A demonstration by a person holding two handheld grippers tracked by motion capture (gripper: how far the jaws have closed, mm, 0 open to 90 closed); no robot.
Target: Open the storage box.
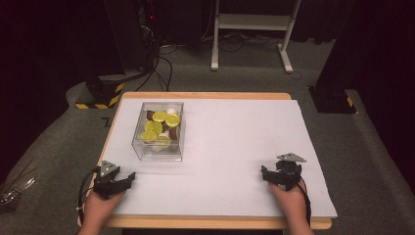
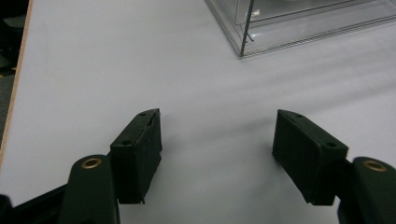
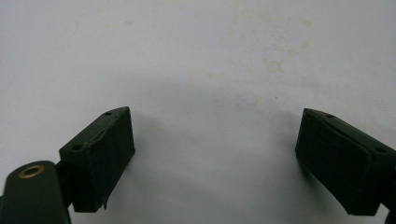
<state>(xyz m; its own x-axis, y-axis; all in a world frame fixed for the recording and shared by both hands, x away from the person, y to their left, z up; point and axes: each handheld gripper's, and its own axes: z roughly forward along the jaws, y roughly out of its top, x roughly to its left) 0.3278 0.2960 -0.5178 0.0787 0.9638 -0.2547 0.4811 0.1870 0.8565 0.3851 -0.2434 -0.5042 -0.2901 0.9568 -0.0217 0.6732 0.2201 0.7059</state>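
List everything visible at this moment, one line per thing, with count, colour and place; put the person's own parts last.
clear box: one, transparent, left half of the table, ahead of the left gripper.
round pieces: several yellow-green, a few brown, one white, inside the clear box; exact count unclear.
table cover: one, white, over the wooden table.
white frame: one, on the floor beyond the table.
left gripper: one, black, near left edge, jaws open, nothing between them.
right gripper: one, black, near right edge, jaws open, nothing between them.
hands: two, at the near edge.
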